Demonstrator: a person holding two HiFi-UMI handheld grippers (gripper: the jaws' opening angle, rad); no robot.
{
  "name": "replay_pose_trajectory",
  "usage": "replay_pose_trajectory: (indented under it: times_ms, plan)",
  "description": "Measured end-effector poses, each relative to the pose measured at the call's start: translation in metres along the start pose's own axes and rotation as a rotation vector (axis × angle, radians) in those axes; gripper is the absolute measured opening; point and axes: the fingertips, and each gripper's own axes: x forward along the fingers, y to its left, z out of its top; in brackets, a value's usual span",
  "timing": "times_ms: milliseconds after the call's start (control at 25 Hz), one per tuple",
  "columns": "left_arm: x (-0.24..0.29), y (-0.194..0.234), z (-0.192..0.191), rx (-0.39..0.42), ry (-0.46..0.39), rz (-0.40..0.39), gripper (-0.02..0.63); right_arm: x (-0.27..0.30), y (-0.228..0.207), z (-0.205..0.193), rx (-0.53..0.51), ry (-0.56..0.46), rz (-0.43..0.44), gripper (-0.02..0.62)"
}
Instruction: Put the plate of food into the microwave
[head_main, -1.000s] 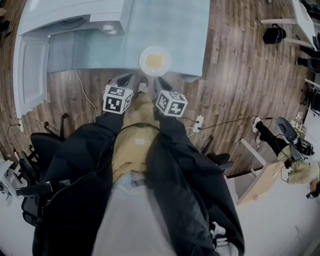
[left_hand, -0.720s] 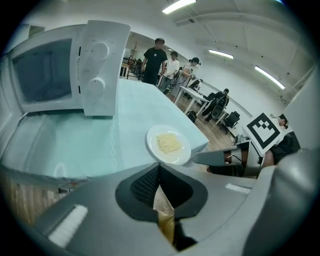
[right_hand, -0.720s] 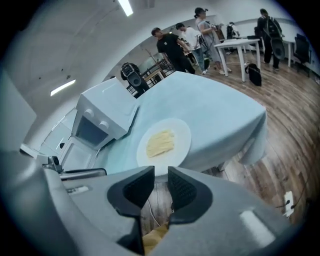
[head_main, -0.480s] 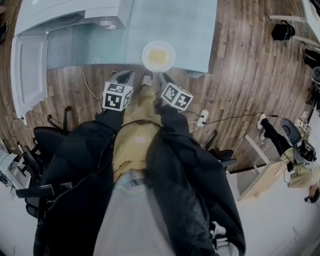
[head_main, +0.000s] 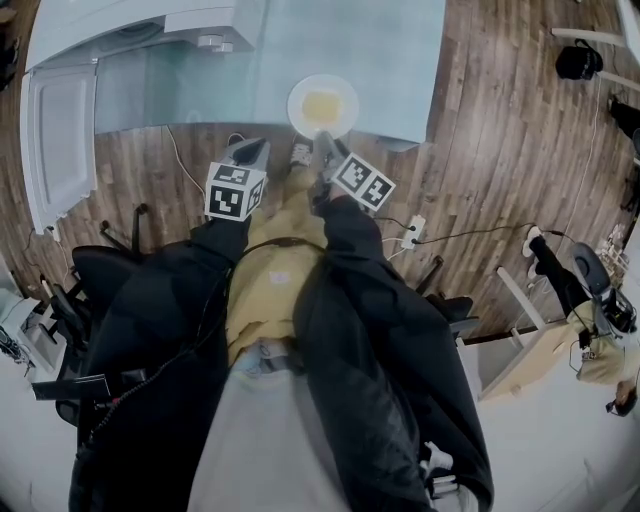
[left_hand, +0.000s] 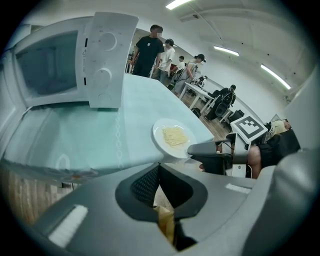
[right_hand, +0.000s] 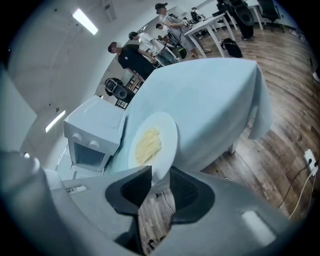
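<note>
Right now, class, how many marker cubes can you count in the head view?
2. The left cube rides on the left tongs; the right cube on the right tongs, by the plate. None looks hidden.

No word, brand or number can be read anywhere; the only printed signs are black-and-white square markers, on the cube (head_main: 236, 192) of the left gripper (head_main: 253, 150) and the cube (head_main: 365, 183) of the right gripper (head_main: 322, 141); small dark marks beside the dials of the microwave (left_hand: 70, 65) are too blurred to read.
</note>
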Motion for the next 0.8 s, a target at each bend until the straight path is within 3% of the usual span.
replay_pose_trajectory:
  times_ms: [320,480,600,800]
  plan:
    - [-0.008,0.004,-0.005,-0.004,0.001,0.009,-0.003,0.003,0.005,-0.001,0.111,-0.013,0.081,0.095]
    - [-0.008,0.008,-0.009,-0.017,0.004,0.019,-0.003,0.001,0.008,0.002,0.255,-0.045,0.204,0.043]
    - [-0.009,0.009,-0.013,-0.022,0.004,0.019,-0.003,-0.004,0.017,0.004,0.3,-0.08,0.299,0.017]
    - [-0.013,0.009,-0.015,-0.035,-0.007,0.016,-0.003,-0.008,0.017,0.0,0.335,-0.095,0.322,0.011]
